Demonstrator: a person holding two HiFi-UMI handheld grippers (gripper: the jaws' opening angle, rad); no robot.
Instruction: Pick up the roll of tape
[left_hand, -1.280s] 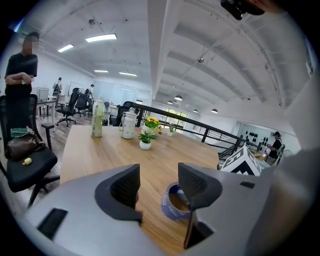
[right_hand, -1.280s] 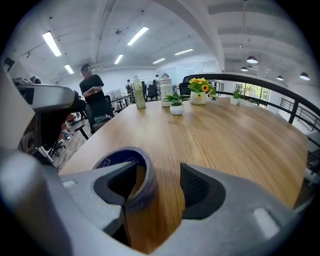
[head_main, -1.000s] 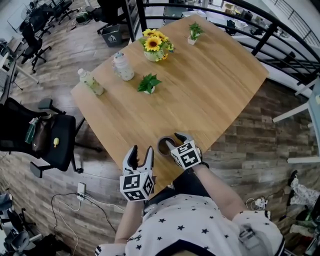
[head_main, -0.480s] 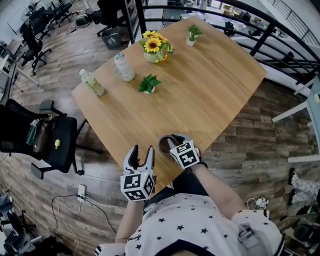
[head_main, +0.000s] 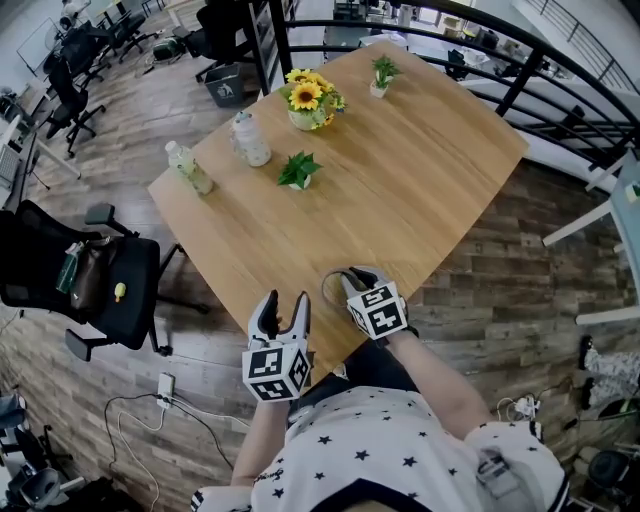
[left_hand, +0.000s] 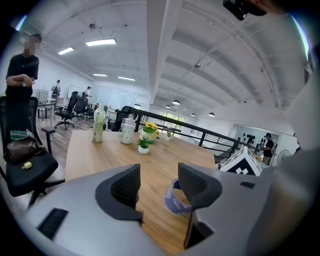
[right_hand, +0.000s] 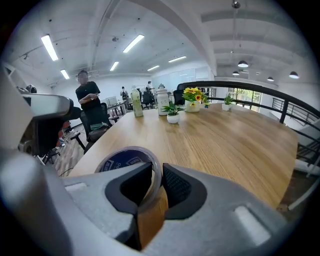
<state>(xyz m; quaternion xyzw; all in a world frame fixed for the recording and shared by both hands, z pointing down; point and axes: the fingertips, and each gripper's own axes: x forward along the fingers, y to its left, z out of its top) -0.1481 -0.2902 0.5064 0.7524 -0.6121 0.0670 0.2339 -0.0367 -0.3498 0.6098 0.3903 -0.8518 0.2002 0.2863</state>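
Observation:
The roll of tape (head_main: 330, 284), clear tape on a blue-printed core, is at the near edge of the wooden table (head_main: 400, 180). My right gripper (head_main: 350, 281) has one jaw inside the ring and one outside, and they are closing on the roll's wall (right_hand: 125, 160). The pads (right_hand: 176, 184) press on that wall, and the roll is tipped up from the wood. To the left my left gripper (head_main: 282, 308) stands open over the table's edge with nothing between its jaws. The left gripper view shows the roll (left_hand: 175, 200) just past its right jaw.
Across the table stand a sunflower pot (head_main: 305, 98), two small potted plants (head_main: 298, 170), a white jar (head_main: 250, 138) and a drink bottle (head_main: 188, 166). A black office chair with a bag (head_main: 90, 280) is left of the table. A black railing (head_main: 520, 60) runs behind. A person (right_hand: 87, 95) stands beyond.
The right gripper's jaws have closed onto the roll's wall, and the roll has risen slightly and tipped off the wood. The left gripper has kept still.

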